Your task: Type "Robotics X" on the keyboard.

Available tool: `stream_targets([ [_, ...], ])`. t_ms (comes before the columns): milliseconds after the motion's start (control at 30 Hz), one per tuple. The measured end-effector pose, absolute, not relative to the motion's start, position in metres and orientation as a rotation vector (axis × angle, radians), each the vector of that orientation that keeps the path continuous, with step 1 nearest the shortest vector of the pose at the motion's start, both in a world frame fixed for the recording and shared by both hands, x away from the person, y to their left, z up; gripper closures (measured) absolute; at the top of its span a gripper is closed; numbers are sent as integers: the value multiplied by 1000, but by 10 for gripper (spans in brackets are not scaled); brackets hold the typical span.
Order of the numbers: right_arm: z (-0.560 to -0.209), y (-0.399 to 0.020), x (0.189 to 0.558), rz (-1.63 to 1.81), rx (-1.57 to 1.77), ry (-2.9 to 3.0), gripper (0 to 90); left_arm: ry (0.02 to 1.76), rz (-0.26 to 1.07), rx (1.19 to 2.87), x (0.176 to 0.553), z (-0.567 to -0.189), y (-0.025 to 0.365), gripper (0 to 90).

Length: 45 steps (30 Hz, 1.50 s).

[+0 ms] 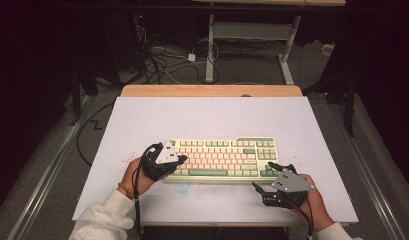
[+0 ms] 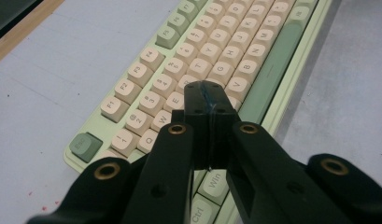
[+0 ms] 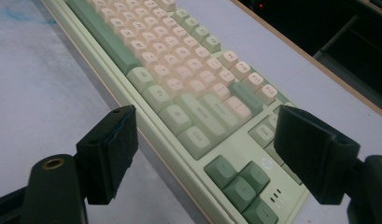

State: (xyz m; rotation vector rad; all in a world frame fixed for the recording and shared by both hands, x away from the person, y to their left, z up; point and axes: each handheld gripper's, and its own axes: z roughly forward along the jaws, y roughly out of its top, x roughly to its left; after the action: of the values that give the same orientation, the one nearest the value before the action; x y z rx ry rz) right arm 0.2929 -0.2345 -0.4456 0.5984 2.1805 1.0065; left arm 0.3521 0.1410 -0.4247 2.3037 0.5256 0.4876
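Green-and-cream keyboard [image 1: 220, 158] lies lengthwise across the table [image 1: 212, 115].

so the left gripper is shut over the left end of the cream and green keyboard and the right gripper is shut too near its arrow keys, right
Not quite. The right gripper is open: in the right gripper view its jaws stand wide apart, either side of the cream and green keyboard's arrow-key corner. The rest holds: the left gripper is shut, jaws together with nothing between them, over the keyboard's left end.
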Motion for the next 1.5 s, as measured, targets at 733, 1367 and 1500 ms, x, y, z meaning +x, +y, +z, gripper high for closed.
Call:
stream_targets([
  [733,-436,-227,319,1023,686,2287,840,551,475,2304,356,-429,141,870],
  [1367,-443,-214,353,964,751,2379,900,568,610,2212,338,-434,148,382],
  [1500,-445,-212,356,945,753,2393,900,587,648,2192,331,-437,152,262],
])
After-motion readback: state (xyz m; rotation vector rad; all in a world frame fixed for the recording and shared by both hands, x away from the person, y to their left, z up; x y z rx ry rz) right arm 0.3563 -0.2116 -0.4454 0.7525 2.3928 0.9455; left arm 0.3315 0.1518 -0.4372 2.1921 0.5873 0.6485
